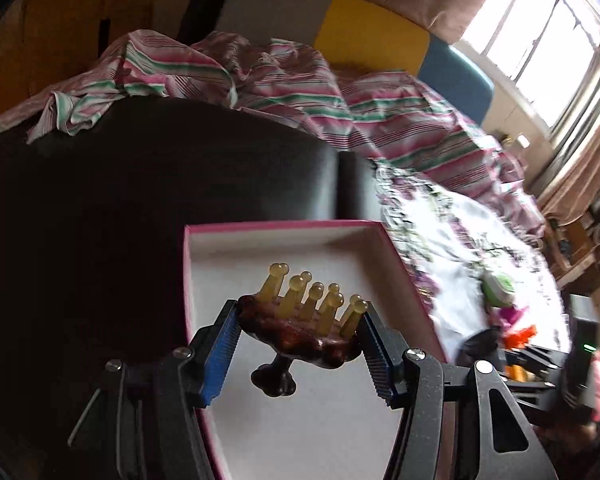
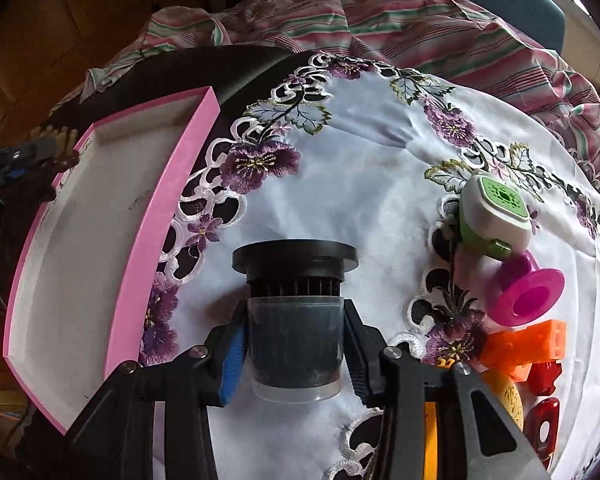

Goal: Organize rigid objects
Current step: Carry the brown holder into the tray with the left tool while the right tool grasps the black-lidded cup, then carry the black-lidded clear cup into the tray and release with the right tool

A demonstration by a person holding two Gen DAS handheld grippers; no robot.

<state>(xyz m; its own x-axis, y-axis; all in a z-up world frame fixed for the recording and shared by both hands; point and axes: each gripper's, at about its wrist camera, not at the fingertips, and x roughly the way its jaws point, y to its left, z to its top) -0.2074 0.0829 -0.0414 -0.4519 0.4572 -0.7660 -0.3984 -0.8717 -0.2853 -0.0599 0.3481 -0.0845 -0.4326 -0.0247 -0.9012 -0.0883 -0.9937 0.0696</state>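
Two grippers are seen, each clamped on one object. The left gripper (image 1: 298, 334) is closed on a brown scalp-massage brush (image 1: 300, 320), whose amber, ball-tipped prongs point up and away; its dark knob handle hangs below the pads. The brush is held above the white floor of the pink-rimmed box (image 1: 204, 280), near the box's middle, clear of the walls.

The right gripper (image 2: 296, 346) is closed on the clear, dark-filled barrel of a cylindrical filter piece (image 2: 294, 320), which is topped by a black finned collar and a wide black flange. The piece is gripped just to the right of the pink box (image 2: 152, 240), over the white embroidered cloth (image 2: 360, 184) spread on the desk. Whether the piece rests on the cloth or is lifted off it cannot be told.

Well to the right of the box, a cluster of objects is noted on the cloth: a white-and-green device (image 2: 494, 216), a magenta spool (image 2: 526, 294) just below it, an orange block (image 2: 526, 346), red pieces (image 2: 544, 420) and a yellow object (image 2: 506, 398) partly hidden behind the gripper frame.

Beyond the box, a dark surface and a striped pink-and-green fabric (image 1: 380, 100) are seen.
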